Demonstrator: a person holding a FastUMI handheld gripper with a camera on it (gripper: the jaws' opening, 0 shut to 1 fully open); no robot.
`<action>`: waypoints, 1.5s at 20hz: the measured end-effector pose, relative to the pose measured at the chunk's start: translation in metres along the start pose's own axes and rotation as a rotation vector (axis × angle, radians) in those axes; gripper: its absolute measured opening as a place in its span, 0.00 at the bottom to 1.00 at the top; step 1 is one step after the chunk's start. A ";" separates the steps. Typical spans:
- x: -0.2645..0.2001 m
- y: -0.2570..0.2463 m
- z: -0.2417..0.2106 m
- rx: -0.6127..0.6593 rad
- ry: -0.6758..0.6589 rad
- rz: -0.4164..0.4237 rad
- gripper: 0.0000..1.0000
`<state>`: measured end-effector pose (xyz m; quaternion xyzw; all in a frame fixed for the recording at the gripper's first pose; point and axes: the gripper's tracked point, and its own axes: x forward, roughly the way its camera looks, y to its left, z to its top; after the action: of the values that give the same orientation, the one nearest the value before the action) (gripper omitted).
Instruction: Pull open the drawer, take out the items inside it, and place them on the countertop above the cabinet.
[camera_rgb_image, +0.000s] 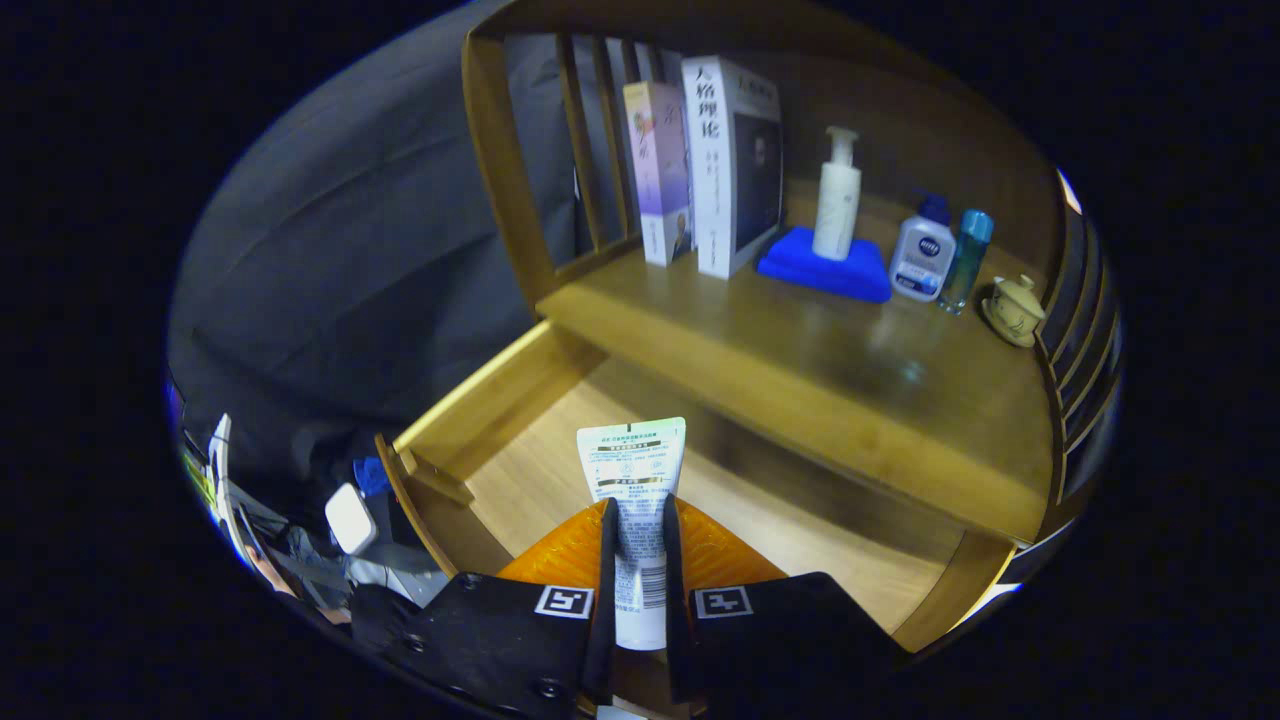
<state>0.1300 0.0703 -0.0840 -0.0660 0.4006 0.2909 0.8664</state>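
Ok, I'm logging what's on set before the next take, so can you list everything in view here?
tube: 1, white with printed text, clamped between the fingers, above the open drawer
drawer: 1, light wood, pulled open below the countertop
countertop: 1, brown wood, above the drawer
books: 2, one purple-white, one white-dark, upright at the back
cloth: 1, blue, folded, beside the books
pump bottle: 1, white, standing on the cloth
squat bottle: 1, white with blue cap, next to the cloth
slim bottle: 1, teal, beside the squat bottle
lidded cup: 1, cream, past the bottles
gripper: 1, shut on the tube
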 end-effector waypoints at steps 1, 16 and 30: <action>-0.004 -0.003 0.010 0.023 -0.037 -0.001 0.23; 0.027 -0.130 0.102 0.609 -0.228 -0.187 0.22; 0.031 -0.133 0.127 0.534 -0.366 -0.280 0.71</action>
<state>0.3031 0.0196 -0.0377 0.1619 0.2876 0.0615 0.9420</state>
